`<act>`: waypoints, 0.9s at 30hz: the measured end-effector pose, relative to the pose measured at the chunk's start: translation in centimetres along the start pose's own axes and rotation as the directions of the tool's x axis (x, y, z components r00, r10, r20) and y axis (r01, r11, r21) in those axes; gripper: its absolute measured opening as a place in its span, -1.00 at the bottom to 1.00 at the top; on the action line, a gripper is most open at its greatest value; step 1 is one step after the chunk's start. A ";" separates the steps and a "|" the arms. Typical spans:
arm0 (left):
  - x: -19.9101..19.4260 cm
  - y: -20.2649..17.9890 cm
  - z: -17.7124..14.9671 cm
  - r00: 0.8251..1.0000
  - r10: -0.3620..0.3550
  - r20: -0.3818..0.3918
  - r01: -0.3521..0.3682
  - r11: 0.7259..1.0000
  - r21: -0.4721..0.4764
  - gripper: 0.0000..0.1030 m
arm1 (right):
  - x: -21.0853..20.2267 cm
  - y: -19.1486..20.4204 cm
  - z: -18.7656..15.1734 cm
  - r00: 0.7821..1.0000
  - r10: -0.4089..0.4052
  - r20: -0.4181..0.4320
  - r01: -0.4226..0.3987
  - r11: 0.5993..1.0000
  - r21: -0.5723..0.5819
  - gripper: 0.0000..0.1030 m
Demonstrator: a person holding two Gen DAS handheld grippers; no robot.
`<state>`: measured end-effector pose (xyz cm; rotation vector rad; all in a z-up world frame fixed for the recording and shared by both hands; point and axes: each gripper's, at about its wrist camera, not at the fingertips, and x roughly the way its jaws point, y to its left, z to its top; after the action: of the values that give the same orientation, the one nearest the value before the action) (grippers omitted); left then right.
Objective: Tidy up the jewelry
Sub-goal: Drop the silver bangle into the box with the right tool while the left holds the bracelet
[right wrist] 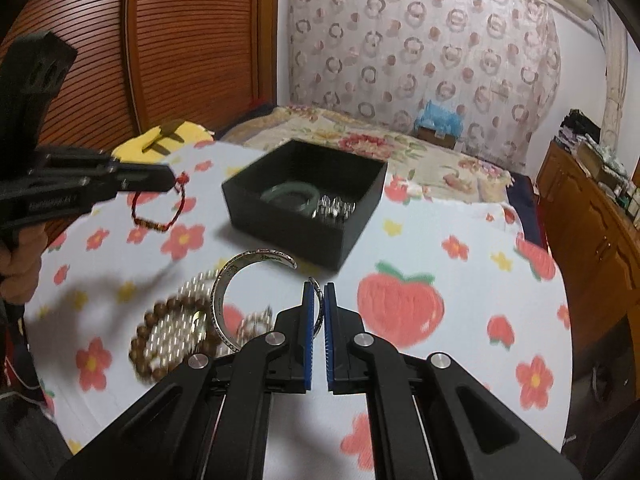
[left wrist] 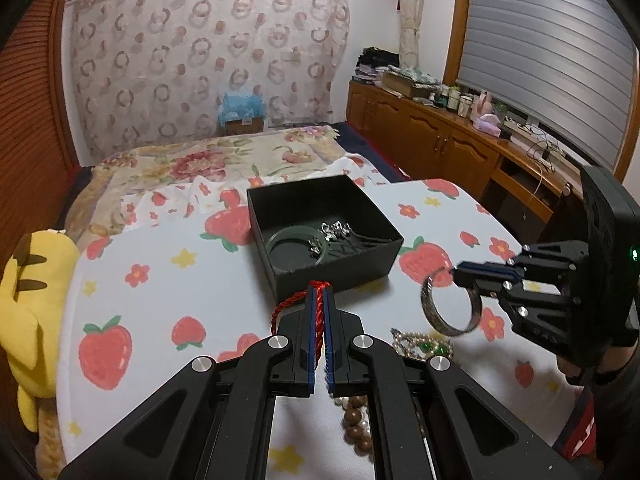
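**Left wrist view: both grippers carrying bracelets near the black box**

Left wrist view. Left gripper point(left wrist: 319, 292) fingers pressed together on a red cord bracelet point(left wrist: 294, 302); cord runs down between the blue pads, a loop spills out to the left. Gripper sits just in front of the near wall of the black box point(left wrist: 340, 272).

Box open, no lid on it. Inside: a green bangle point(left wrist: 294, 249) lying flat at the left, silver rings point(left wrist: 336, 230) beside it toward the right.

Right gripper point(left wrist: 460, 274) comes in from the right, clamped on a silver cuff bracelet point(left wrist: 450, 306). Cuff hangs below the fingertips, lifted off the cloth, to the right of the box.

Strawberry-print cloth point(left wrist: 160, 280) covers the surface. Pearl necklace point(left wrist: 416, 342) and brown bead bracelet point(left wrist: 356, 426) lie on it close to the left gripper's base.

Right wrist view. Cuff's rim is pinched between the pads; its open arc curves up and left. Red cord loop dangles from the left gripper's tip, left of the box, clear of the cloth. Beads and pearls heaped together under the cuff, blurred.

Yellow plush toy point(left wrist: 36, 308) at the cloth's left edge.
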<state>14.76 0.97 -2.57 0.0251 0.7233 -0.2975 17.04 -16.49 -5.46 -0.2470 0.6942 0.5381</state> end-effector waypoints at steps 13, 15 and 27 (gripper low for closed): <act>0.4 1.1 2.3 0.999 0.029 0.013 -0.029 1.000 -0.004 -0.95 | 4.5 -2.2 5.6 0.998 -0.058 0.033 0.056 0.995 0.079 -0.89; 0.4 1.3 2.7 0.999 0.039 0.015 -0.039 0.999 0.003 -0.95 | 5.3 -2.5 6.0 0.997 -0.071 0.031 0.068 0.993 0.100 -0.89; 2.2 1.4 5.7 0.997 0.073 0.005 -0.073 0.997 0.028 -0.95 | 8.4 -3.2 6.6 0.998 -0.062 -0.001 0.062 0.990 0.128 -0.85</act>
<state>20.43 0.99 0.15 0.0778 0.7129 -0.2377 27.75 -13.32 -5.96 -0.1472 0.7129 0.4329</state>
